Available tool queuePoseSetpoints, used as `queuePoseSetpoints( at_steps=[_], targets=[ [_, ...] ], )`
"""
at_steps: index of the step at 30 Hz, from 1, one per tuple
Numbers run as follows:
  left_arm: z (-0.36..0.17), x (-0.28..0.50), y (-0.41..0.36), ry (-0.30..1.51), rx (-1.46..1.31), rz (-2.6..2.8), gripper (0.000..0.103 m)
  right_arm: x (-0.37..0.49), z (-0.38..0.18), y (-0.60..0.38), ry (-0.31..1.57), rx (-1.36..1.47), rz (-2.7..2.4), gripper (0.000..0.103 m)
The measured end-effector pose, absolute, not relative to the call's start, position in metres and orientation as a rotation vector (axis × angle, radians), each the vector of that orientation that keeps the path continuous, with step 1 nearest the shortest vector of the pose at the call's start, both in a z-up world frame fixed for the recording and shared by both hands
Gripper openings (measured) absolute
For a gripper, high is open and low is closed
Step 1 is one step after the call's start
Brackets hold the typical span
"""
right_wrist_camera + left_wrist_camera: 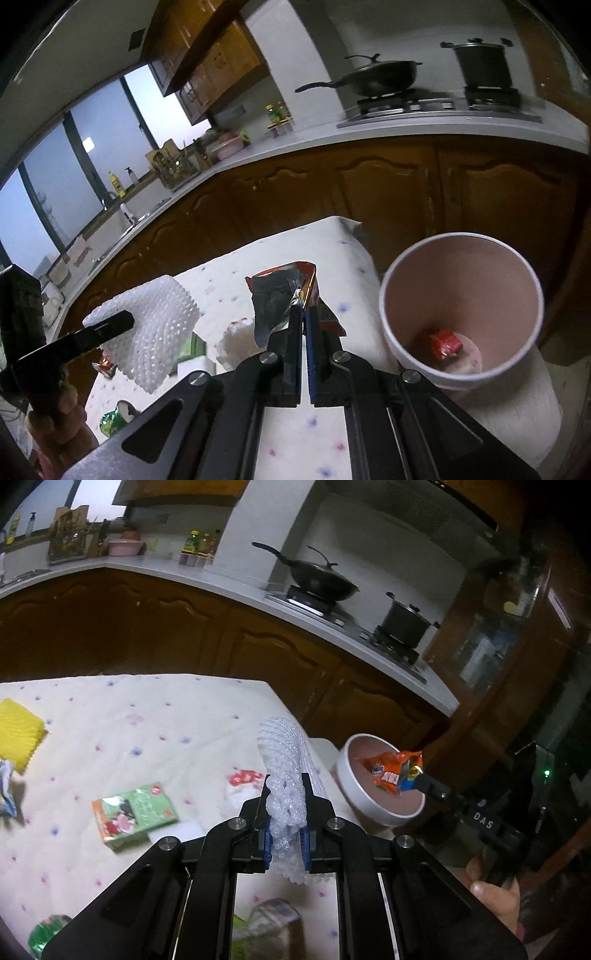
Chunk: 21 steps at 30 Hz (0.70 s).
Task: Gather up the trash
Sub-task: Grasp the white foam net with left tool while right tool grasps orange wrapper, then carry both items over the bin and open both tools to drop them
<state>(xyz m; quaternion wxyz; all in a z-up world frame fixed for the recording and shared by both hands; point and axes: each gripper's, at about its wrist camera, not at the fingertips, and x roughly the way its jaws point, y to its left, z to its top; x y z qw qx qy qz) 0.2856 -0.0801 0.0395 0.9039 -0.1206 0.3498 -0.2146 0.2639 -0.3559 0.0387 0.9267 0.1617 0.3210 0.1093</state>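
A kitchen scene where trash is being gathered from a worktop (110, 716) covered in a pale dotted cloth and dropped into a white bin (461, 384) with a pinkish inside, standing at the worktop's right-hand end. The right gripper (303, 325) has its fingers pressed together on an orange snack wrapper (291, 295), pinching it near the lower edge so the crumpled foil stands up above the tips. In the left wrist view that wrapper (391, 770) hangs over the bin's open mouth (369, 794), so the step in hand looks like the drop: the next move calls for spreading the right fingers once the wrapper is fully over the opening. One red scrap (445, 343) already lies at the bin's bottom. The left gripper (286, 805) is clamped on a white foam net sleeve (284, 753), which sticks up and forward beyond the tips; it is held above the worktop just left of the bin, likely waiting its turn. The right gripper reaches in from the bin's near right side, its holder's thumb (491, 893) visible at the handle. Left on the worktop are a green carton (136, 814), a yellow foam net (18, 734), a red-and-white wrapper (242, 786) and a green wrapper (48, 934).
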Motion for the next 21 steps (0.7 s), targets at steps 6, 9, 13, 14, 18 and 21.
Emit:
queuePoseSetpoints(
  at_steps=[6,9,13,14,18,21],
  targets=[
    [0.044,0.276,-0.103,0.719,-0.232,-0.489,0.009,0.24,0.036,-0.381,0.651,0.359,0.177,0.002],
    [0.045,0.274,-0.115,0.718,-0.222,-0.511,0.009,0.231,0.036,-0.392,0.646,0.371,0.159,0.002],
    [0.046,0.274,-0.129,0.722,-0.209,-0.534,0.009,0.223,0.035,-0.404,0.639,0.378,0.138,0.002],
    [0.046,0.274,-0.132,0.722,-0.205,-0.538,0.01,0.221,0.036,-0.408,0.638,0.377,0.129,0.002],
    [0.046,0.277,-0.145,0.725,-0.194,-0.558,0.01,0.217,0.036,-0.42,0.631,0.388,0.104,0.002],
    [0.046,0.28,-0.156,0.727,-0.184,-0.571,0.009,0.216,0.037,-0.429,0.625,0.395,0.09,0.002]
  ],
)
